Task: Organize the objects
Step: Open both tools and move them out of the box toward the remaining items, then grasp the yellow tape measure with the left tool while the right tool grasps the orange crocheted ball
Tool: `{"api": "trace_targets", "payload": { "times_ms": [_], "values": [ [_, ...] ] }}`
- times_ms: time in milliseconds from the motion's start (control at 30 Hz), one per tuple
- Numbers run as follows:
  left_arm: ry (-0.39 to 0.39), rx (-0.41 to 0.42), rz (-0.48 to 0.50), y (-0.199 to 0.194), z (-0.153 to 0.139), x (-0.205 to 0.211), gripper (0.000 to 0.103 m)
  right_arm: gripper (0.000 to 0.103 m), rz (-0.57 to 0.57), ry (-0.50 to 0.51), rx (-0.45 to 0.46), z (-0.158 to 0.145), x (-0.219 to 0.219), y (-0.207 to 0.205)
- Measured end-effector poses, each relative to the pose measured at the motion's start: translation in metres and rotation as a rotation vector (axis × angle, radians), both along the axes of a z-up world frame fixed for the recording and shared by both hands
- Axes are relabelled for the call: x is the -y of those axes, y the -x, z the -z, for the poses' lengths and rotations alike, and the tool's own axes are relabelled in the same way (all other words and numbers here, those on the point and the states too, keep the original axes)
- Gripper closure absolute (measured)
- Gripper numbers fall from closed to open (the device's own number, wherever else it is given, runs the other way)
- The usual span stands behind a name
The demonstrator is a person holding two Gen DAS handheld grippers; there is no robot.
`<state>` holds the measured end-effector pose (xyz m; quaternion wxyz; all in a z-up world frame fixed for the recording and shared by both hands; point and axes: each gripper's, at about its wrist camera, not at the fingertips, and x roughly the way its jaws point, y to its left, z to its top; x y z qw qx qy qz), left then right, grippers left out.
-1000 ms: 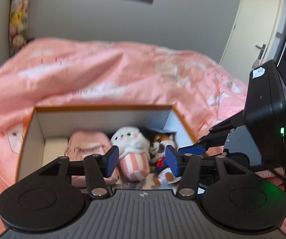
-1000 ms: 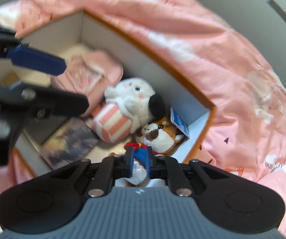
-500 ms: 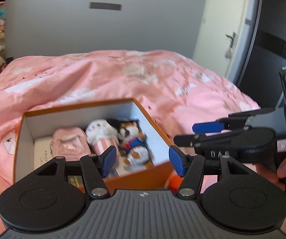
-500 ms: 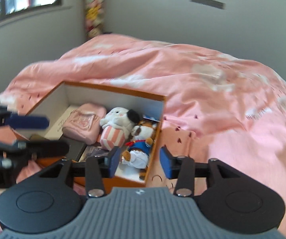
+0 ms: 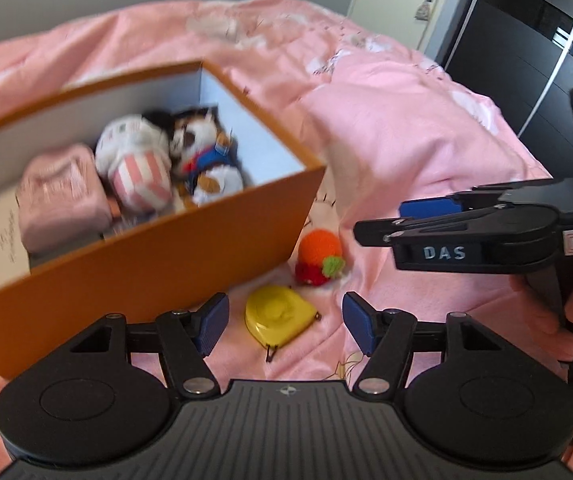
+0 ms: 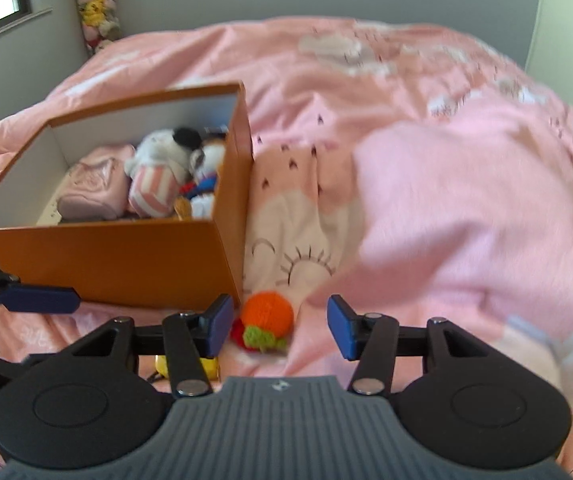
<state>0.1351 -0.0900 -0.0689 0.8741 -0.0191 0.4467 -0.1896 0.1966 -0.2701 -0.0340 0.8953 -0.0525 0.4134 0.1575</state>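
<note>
Both hand-held grippers are seen opening, empty: left hand-held gripper (image 5: 285, 322) over a yellow tape measure (image 5: 278, 315); right hand-held gripper (image 6: 279, 324) around a knitted orange toy (image 6: 267, 316), at five o'clock of the orange box (image 6: 126, 258).

- Left gripper (image 5: 285, 322): 2 black linkage arms, each tipped with a ribbed blue pad (image 5: 211, 323), with silver round screws at the pivots.
- Its base is 2 black round discs flanking a dark grey ribbed housing with a small white emblem.
- Right gripper (image 6: 279, 328): the same build, blue pads (image 6: 342, 327) on black arms, silver screws, and a grey ribbed body.
- Seen from the left wrist view, the right gripper's black side bears white "DAS" lettering and a red-and-white label.
- A hand (image 5: 558, 312) wraps its black handle; a black strap hangs below.
</note>
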Motion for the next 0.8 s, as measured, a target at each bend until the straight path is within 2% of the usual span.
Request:
{"api": "trace_targets", "payload": {
  "times_ms": [167, 367, 400, 467, 500, 633, 800],
  "values": [
    [0.079, -0.037, -0.073, -0.009, 0.016, -0.010, 0.029, 0.045, 0.031, -0.002, -0.041, 0.011, 0.004, -0.008],
    [0.079, -0.067, -0.101, -0.020, 0.032, -0.007, 0.029, 0.048, 0.030, -0.015, -0.094, 0.025, 0.006, -0.015],
    [0.074, -0.070, -0.099, -0.022, 0.034, -0.006, 0.029, 0.050, 0.032, -0.019, -0.101, 0.027, 0.006, -0.016],
    [0.060, -0.083, -0.092, -0.025, 0.039, -0.001, 0.029, 0.061, 0.031, -0.034, -0.120, 0.031, 0.008, -0.019],
    [0.057, -0.092, -0.086, -0.027, 0.042, 0.001, 0.028, 0.062, 0.027, -0.037, -0.127, 0.033, 0.008, -0.021],
    [0.062, -0.141, -0.075, -0.034, 0.054, 0.008, 0.026, 0.062, 0.006, -0.027, -0.127, 0.036, 0.004, -0.023],
    [0.075, -0.189, -0.141, -0.041, 0.065, 0.012, 0.029, 0.062, -0.010, -0.016, -0.121, 0.039, 0.000, -0.027]
  ]
}}
